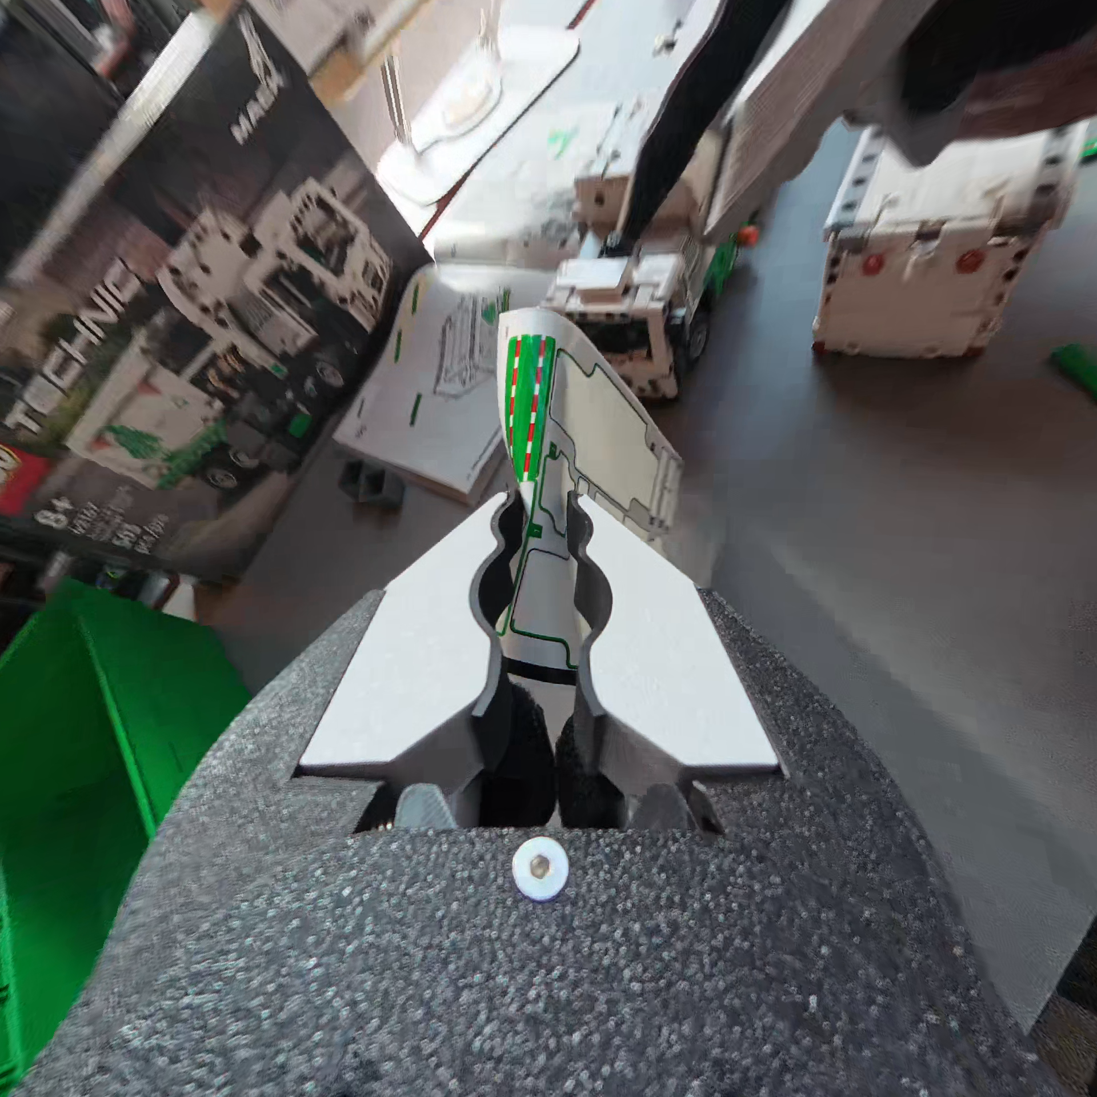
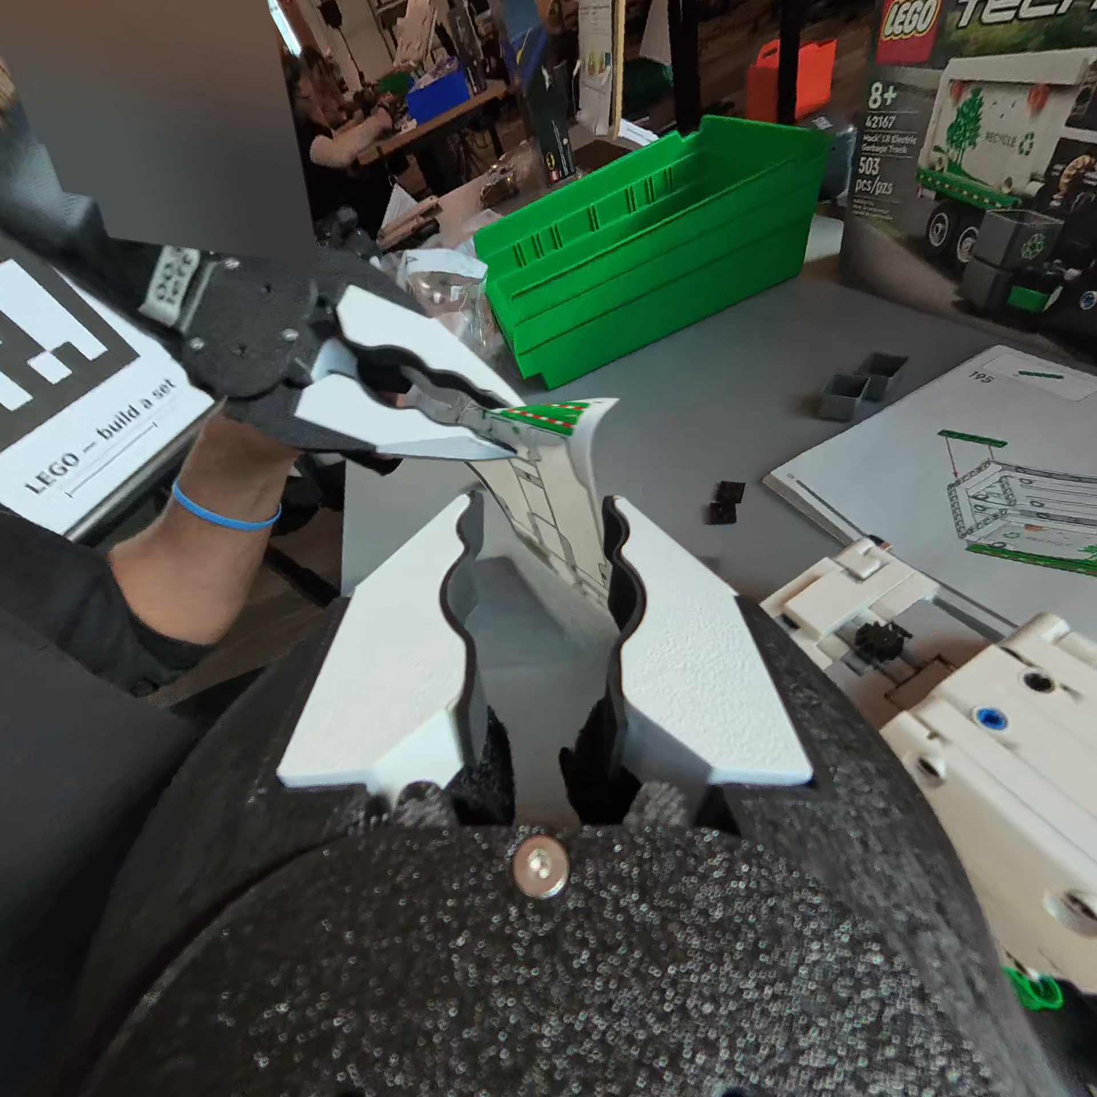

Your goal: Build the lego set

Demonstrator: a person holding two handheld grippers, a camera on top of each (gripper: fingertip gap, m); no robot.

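Glossy sticker sheet (image 1: pixel 585 427) pinched in left claw (image 1: pixel 543 504), curling upward ahead of its tips, presumably held clear for peeling; white truck build (image 1: pixel 629 320) on table (image 1: pixel 890 534) beyond.

Right claw (image 2: pixel 543 504) parted, empty, sheet's lower edge just before its tips; white model section (image 2: pixel 961 742) at right.

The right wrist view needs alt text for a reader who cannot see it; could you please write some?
The left gripper pinches a curled sticker sheet above the open right gripper. Behind stand a green bin and the set's box, with an instruction booklet and white model at right.
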